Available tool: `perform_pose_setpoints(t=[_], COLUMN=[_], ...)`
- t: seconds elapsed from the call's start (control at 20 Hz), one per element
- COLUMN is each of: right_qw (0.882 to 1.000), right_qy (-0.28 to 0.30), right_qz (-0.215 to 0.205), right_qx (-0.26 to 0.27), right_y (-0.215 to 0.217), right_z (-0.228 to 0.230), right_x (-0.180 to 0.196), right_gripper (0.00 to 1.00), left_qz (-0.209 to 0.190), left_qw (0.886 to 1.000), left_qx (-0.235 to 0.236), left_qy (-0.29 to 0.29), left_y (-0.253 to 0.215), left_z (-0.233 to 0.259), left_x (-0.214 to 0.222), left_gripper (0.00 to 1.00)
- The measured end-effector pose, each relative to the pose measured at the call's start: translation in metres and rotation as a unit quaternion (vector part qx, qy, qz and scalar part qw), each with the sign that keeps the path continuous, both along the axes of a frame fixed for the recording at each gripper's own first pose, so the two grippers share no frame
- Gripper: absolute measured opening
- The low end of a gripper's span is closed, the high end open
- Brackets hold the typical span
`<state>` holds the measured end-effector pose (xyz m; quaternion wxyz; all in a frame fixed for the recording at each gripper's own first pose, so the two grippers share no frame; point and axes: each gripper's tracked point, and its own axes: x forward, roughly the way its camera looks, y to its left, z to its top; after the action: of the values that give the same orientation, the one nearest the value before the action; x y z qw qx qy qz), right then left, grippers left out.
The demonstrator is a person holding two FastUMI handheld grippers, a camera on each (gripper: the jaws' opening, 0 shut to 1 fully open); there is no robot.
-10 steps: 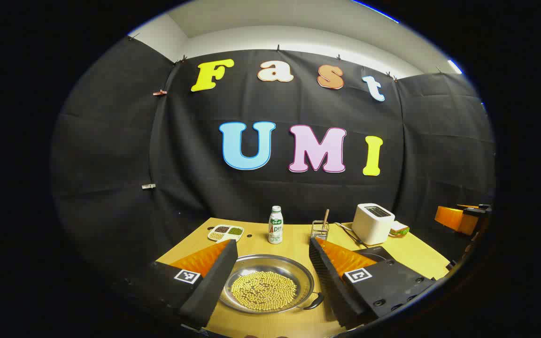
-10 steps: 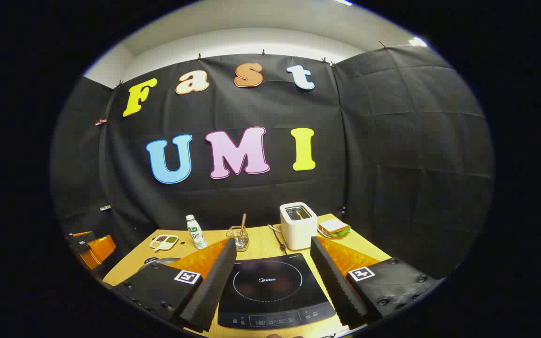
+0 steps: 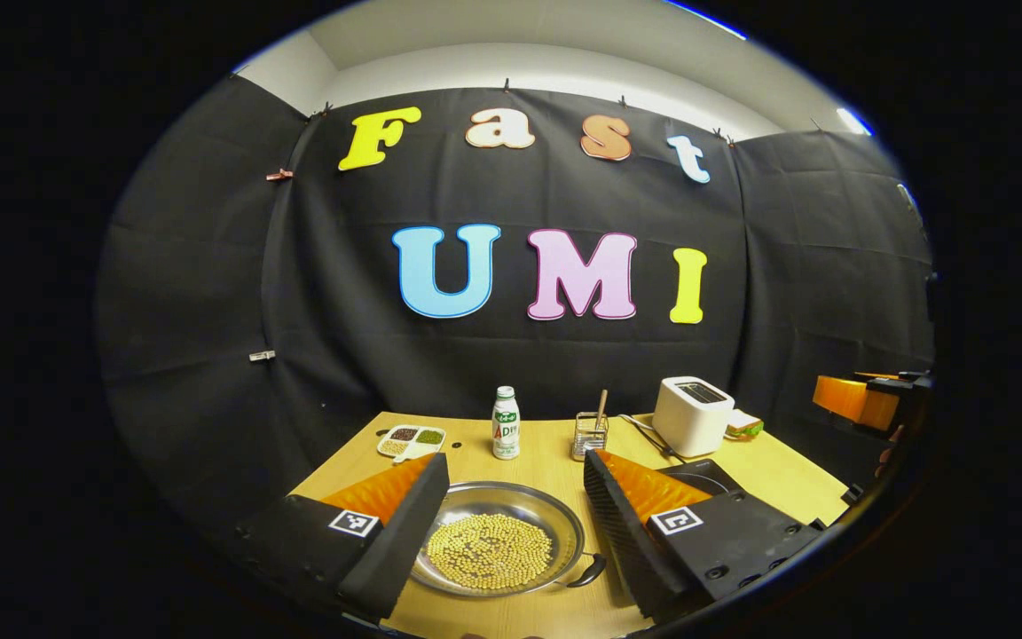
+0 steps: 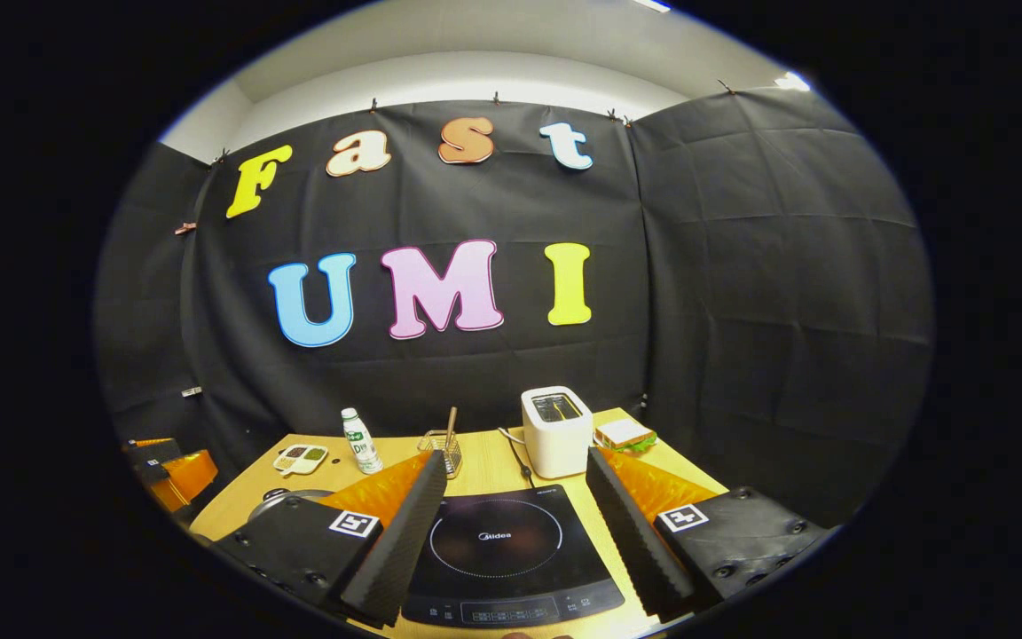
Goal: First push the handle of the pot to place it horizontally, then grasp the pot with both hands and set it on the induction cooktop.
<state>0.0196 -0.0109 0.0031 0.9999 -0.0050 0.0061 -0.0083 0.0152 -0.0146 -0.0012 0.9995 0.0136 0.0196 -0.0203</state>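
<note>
As far as we can judge, nothing of the task is done yet; our notes by item:

Pot: the shallow round steel pot (image 3: 498,541), filled with small yellow beans, sits on the pale wooden worktop (image 3: 546,444), framed between the fingers of the left claw (image 3: 515,515) in the left gripper view. Its rim also peeks out at the left of the right gripper view.

Handle: one dark loop handle (image 3: 589,571) shows at the pot's near right rim, angled toward us rather than straight out to the side. We judge it not yet horizontal; the opposite handle we cannot see.

Cooktop: the flat black glass induction cooktop (image 4: 498,546) lies bare on the worktop, just to the right of the pot, between the fingers of the right claw (image 4: 511,519).

Left claw: fingers wide apart, above and around the pot, touching nothing that we can tell.

Right claw: fingers wide apart over the cooktop, gripping nothing.

Bystanders: white plastic bottle (image 3: 505,422), small divided dish of grains (image 3: 411,439), wire holder with a wooden stick (image 3: 591,433), white toaster (image 3: 693,414), a sandwich (image 4: 624,434) beside it. All stand toward the back, well apart from the pot's short path.

Left to do: push the handle, take the pot on both sides, lift it, set it on the cooktop. We reckon all of that remains.
</note>
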Motion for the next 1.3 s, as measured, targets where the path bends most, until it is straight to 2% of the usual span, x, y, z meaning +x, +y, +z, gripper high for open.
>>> perform_pose_setpoints(t=[0.25, 0.5, 0.7, 1.05, 1.15, 1.2, 1.3], right_qw=[1.0, 1.0, 0.998, 0.994, 0.993, 0.992, 0.991], right_qy=[0.006, 0.0, 0.019, 0.048, 0.056, 0.061, 0.064], right_qz=[0.01, 0.027, 0.061, 0.096, 0.107, 0.112, 0.119], right_qx=[-0.002, -0.006, -0.01, 0.001, 0.004, 0.006, 0.008], right_y=[-0.01, -0.027, -0.036, -0.064, -0.068, -0.068, -0.068], right_z=[0.008, 0.026, 0.015, -0.001, -0.006, -0.008, -0.008], right_x=[0.021, 0.058, 0.08, 0.116, 0.121, 0.122, 0.122], right_gripper=[0.98, 0.98, 0.98, 0.98, 0.98, 0.98, 0.99], left_qz=[0.005, 0.023, 0.048, 0.095, 0.099, 0.102, 0.099], left_qw=[1.0, 1.0, 0.999, 0.993, 0.991, 0.99, 0.988], left_qx=[-0.012, -0.009, -0.009, -0.018, -0.035, -0.044, -0.05], left_qy=[0.015, 0.017, 0.024, 0.061, 0.081, 0.09, 0.109], left_y=[-0.011, -0.027, -0.042, -0.059, -0.062, -0.062, -0.061], left_z=[0.003, 0.015, 0.014, 0.0, -0.01, -0.015, -0.022], left_x=[0.009, 0.024, 0.035, 0.038, 0.036, 0.034, 0.031], left_gripper=[0.96, 0.96, 0.96, 0.96, 0.96, 0.95, 0.86])
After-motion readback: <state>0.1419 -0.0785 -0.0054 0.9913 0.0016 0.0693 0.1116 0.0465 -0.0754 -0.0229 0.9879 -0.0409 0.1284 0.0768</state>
